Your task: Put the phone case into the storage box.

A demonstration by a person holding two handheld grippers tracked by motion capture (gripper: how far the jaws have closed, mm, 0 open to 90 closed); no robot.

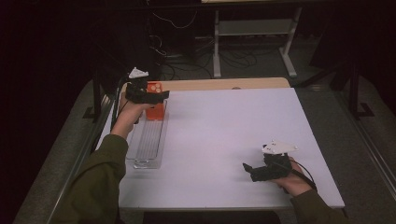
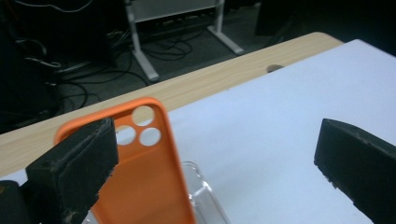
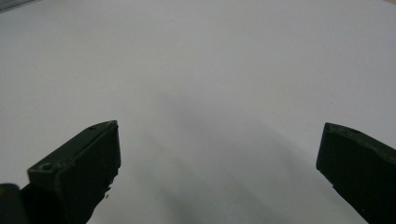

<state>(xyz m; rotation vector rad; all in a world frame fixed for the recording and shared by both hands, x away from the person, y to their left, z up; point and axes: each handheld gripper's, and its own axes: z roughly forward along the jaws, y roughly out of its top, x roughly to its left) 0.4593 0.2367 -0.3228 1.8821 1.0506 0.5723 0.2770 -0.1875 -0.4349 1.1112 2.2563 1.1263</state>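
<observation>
An orange phone case (image 1: 156, 111) with three round camera holes stands upright at the far end of a long clear plastic tray (image 1: 148, 140) on the table's left side. My left gripper (image 1: 161, 96) hovers at the case's top, open. In the left gripper view the case (image 2: 149, 177) sits just beyond the left jaw, tilted, with the tray's rim (image 2: 205, 196) below it and the gripper (image 2: 215, 154) spread wide. My right gripper (image 1: 247, 168) rests low near the front right of the table, open, with nothing between its jaws and bare white surface under it (image 3: 219, 154).
A white mat (image 1: 224, 130) covers most of the wooden table, whose bare edge (image 1: 224, 84) runs along the far side. Beyond it, on the dark floor, are a white metal stand (image 1: 252, 28) and loose cables (image 1: 187, 65).
</observation>
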